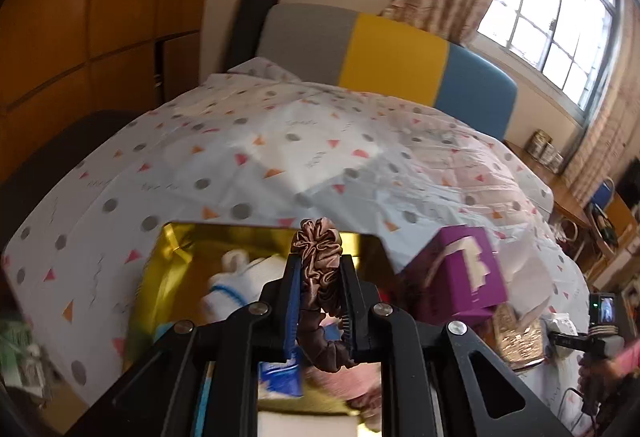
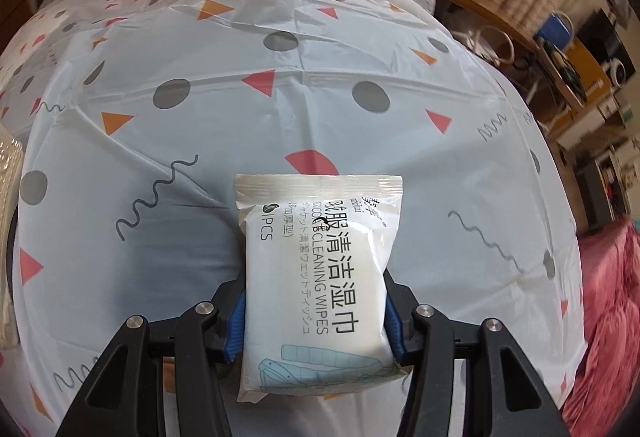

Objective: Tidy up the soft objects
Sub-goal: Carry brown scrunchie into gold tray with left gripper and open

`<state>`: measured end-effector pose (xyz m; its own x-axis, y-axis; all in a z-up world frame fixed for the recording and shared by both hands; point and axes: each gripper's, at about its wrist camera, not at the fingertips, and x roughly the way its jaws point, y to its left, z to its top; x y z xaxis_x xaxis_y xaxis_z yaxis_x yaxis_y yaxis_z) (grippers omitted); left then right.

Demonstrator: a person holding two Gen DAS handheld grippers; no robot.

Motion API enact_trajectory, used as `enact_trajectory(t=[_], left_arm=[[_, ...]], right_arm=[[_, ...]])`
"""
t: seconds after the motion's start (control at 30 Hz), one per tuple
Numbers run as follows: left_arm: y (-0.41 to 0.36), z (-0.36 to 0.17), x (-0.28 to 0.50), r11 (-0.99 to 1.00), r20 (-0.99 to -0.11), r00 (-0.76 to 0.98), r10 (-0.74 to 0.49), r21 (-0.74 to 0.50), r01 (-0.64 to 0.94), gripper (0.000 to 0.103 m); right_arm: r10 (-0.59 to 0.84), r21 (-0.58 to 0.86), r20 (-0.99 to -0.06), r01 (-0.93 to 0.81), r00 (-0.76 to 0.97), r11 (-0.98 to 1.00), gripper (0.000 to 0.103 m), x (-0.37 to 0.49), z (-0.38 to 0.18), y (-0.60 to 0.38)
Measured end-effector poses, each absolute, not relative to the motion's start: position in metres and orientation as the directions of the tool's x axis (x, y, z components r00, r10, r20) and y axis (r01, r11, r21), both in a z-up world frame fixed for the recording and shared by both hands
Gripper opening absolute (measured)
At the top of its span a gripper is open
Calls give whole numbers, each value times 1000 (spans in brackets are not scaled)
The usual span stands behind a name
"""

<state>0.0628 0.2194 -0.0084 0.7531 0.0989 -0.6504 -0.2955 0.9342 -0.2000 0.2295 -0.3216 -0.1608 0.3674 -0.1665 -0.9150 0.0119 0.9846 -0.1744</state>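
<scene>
My left gripper (image 1: 320,277) is shut on a brown satin scrunchie (image 1: 320,269) and holds it above an open gold box (image 1: 172,257). The box holds a white soft toy with blue trim (image 1: 236,281) and other soft items, partly hidden by the gripper. My right gripper (image 2: 314,301) is shut on a white pack of cleaning wet wipes (image 2: 320,269), held above the patterned sheet (image 2: 200,117). The right gripper's handle (image 1: 600,325) shows at the right edge of the left wrist view.
A bed covered by a white sheet with dots and triangles (image 1: 280,157) fills both views. A purple box (image 1: 464,273) and a woven basket (image 1: 516,337) sit right of the gold box. A red blanket (image 2: 600,317) lies at far right. A wooden desk (image 2: 520,29) stands beyond.
</scene>
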Motion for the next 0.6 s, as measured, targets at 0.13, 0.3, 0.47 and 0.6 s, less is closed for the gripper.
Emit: enact_trajectory(t=[0.13,0.3,0.47,0.6], left_arm=[[242,-29,39,911,-682,724,106,-225,-345,18],[244,-55,17,903,-713,695,94,-233,-361,18],[234,-75,14,914,-738,671,80,-214,-344,18],[229,-83,19,926,-746,655,122,-153,-346,19]], right_arm=[[-173,-176,-903,29,392,984,53,218,-161,-308],[-227,-258,-870,-13,439,966,53,212,-163,-294],[-282,-345,-834,-49,474,937,53,209,-165,-282],[-265,-315,-844,-31,466,949,53,212,-165,-287]])
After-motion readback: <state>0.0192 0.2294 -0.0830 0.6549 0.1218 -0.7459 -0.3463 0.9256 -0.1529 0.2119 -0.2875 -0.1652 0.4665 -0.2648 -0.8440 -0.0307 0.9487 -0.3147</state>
